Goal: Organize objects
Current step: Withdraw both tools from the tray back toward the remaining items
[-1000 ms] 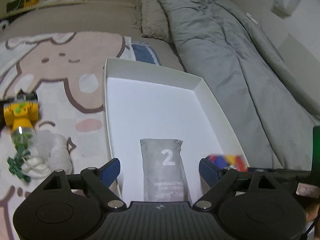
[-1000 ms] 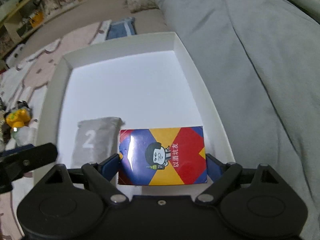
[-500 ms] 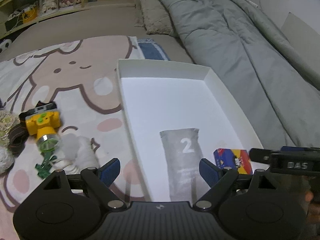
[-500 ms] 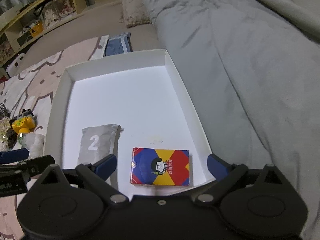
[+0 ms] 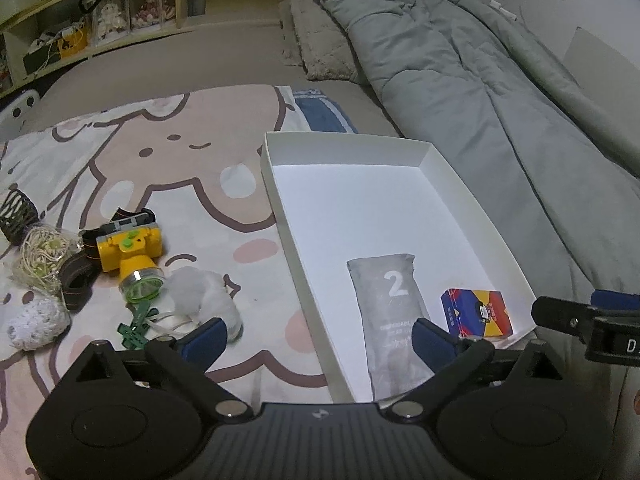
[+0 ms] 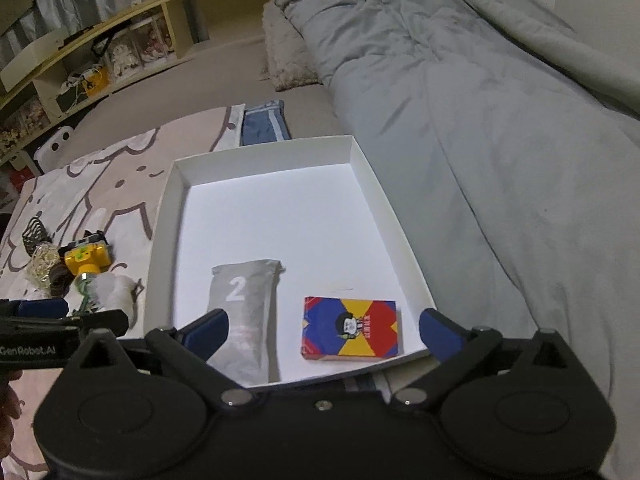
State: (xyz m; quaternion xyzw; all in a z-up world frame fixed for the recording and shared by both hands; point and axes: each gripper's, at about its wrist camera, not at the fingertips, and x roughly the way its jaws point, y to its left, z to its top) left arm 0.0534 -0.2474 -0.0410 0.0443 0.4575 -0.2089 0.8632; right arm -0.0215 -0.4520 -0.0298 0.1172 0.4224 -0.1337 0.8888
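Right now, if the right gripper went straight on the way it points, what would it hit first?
Probably the colourful card box lying in the white tray; it sits between the opening, empty right gripper fingers, though depth is unclear.

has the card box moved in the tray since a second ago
No. The card box lies in the same near right corner of the white tray, beside the grey pouch; it only looks smaller because the right gripper pulled back.
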